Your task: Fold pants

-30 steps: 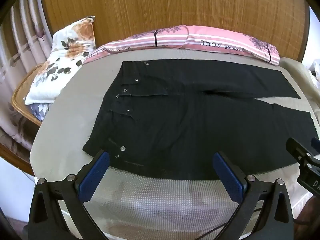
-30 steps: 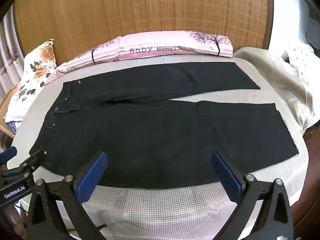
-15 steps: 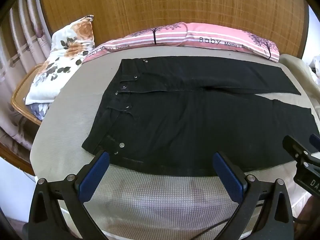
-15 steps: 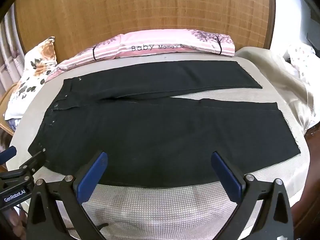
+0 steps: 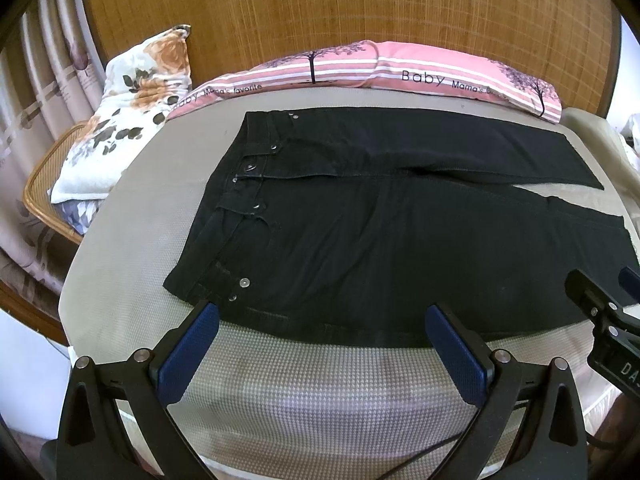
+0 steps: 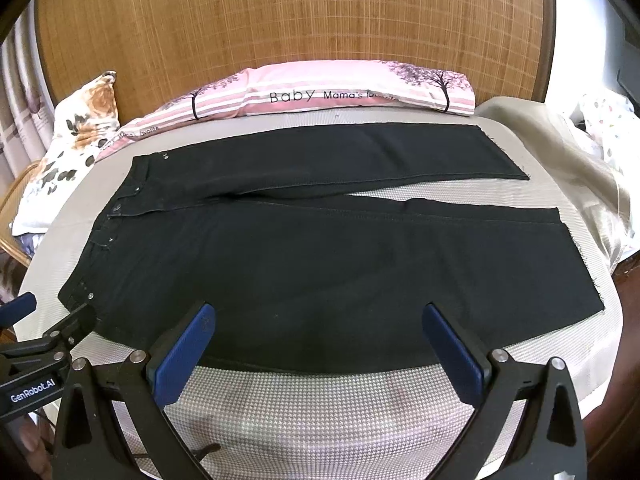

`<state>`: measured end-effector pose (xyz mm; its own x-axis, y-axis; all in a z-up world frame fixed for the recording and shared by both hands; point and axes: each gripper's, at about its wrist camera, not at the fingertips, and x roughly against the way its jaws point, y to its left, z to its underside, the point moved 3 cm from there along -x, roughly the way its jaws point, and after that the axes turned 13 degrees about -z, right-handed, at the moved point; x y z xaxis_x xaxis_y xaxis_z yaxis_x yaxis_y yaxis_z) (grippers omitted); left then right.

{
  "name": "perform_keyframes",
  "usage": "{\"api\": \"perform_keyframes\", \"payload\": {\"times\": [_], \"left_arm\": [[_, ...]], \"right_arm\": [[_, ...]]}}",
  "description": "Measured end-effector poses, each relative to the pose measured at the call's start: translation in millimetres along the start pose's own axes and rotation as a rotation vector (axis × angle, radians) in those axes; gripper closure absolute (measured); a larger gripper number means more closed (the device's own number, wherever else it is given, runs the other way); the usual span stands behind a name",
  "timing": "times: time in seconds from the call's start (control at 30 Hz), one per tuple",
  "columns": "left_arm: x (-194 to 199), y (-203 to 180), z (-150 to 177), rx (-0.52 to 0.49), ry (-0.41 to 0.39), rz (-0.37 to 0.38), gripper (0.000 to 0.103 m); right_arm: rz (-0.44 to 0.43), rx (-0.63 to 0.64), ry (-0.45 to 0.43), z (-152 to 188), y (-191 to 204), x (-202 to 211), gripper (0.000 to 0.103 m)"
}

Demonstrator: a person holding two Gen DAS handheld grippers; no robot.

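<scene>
The pink striped pillow (image 6: 328,92) reads "Baby Mama's favorite"; the left gripper's body, seen at the right view's lower left edge, reads "GenRobot.AI". The letters "DA" show on the right gripper's body at the left view's right edge.

The black pants (image 6: 312,248) lie flat on the bed (image 6: 320,408), front up, long axis running left to right: waistband with its metal snaps at the left, both legs stretching right and parting into a narrow V toward the frayed hems.

The left gripper (image 5: 322,330) is spread wide and empty, its blue pads at the pants' near edge by the waistband corner. The right gripper (image 6: 318,332) is likewise wide open, holding nothing, at the near leg's edge.

A floral pillow (image 5: 128,120) leans at the left over a wicker chair (image 5: 44,184); a beige blanket (image 6: 560,152) lies bunched at the right. A woven headboard (image 6: 300,20) stands behind.
</scene>
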<state>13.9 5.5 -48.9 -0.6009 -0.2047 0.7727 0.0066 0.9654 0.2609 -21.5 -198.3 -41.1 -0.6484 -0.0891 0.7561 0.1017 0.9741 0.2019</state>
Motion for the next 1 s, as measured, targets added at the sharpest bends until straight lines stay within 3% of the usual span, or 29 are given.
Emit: {"api": "perform_keyframes", "payload": {"times": [1.0], "left_arm": [[-3.3,-4.6,-0.9,-0.01,0.002,-0.004,0.001]], "right_arm": [[-0.014,-0.019,0.019,4.9,-0.9,-5.2,0.0]]}}
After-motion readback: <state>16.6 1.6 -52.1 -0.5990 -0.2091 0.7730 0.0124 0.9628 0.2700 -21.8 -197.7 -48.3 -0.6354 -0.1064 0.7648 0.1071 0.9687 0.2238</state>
